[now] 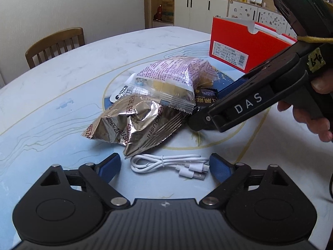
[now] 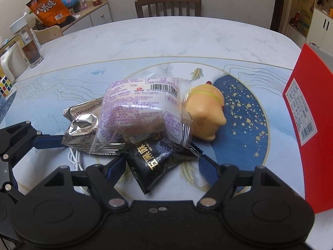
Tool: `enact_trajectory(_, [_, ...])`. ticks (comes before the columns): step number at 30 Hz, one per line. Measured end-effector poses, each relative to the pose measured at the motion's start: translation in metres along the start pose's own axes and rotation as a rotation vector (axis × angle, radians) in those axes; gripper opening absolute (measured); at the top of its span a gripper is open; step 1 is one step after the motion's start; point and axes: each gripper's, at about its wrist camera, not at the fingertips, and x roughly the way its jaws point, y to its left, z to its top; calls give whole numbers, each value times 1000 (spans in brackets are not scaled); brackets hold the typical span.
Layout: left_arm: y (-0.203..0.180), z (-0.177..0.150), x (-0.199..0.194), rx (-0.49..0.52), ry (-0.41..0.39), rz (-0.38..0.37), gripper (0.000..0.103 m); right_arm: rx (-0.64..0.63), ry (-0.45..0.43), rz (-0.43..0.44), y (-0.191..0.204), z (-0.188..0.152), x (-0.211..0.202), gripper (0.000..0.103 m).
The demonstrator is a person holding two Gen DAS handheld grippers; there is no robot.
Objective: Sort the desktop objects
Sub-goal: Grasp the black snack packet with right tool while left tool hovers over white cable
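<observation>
A pile lies on the table's blue mat. It holds a silver foil snack bag [image 1: 135, 120] [image 2: 83, 127], a clear purple-printed bread packet [image 1: 172, 79] [image 2: 141, 108] on top of it, a small black snack packet [image 2: 154, 162] [image 1: 206, 98] and an orange toy pig [image 2: 206, 112]. A coiled white USB cable [image 1: 168, 164] lies just ahead of my left gripper [image 1: 164, 166], which is open with its fingers either side of the cable. My right gripper [image 2: 161, 164] is open around the black packet, low over the table. It also shows in the left wrist view [image 1: 193, 120].
A red shoebox [image 1: 245, 43] [image 2: 306, 112] stands at the right of the mat. A wooden chair [image 2: 168, 4] stands at the far side. A glass jar [image 2: 29, 43], a Rubik's cube [image 2: 5, 85] and a side cabinet with snacks are at the left.
</observation>
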Motion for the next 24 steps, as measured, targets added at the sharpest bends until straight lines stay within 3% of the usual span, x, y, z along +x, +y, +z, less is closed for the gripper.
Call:
enact_trajectory(6, [0, -1, -3, -10, -9, 11, 81, -18, -10, 10, 1, 1, -2, 54])
enact_trajectory(24, [-3, -6, -13, -51, -3, 6, 77, -26, -38, 14, 3, -9, -15, 32])
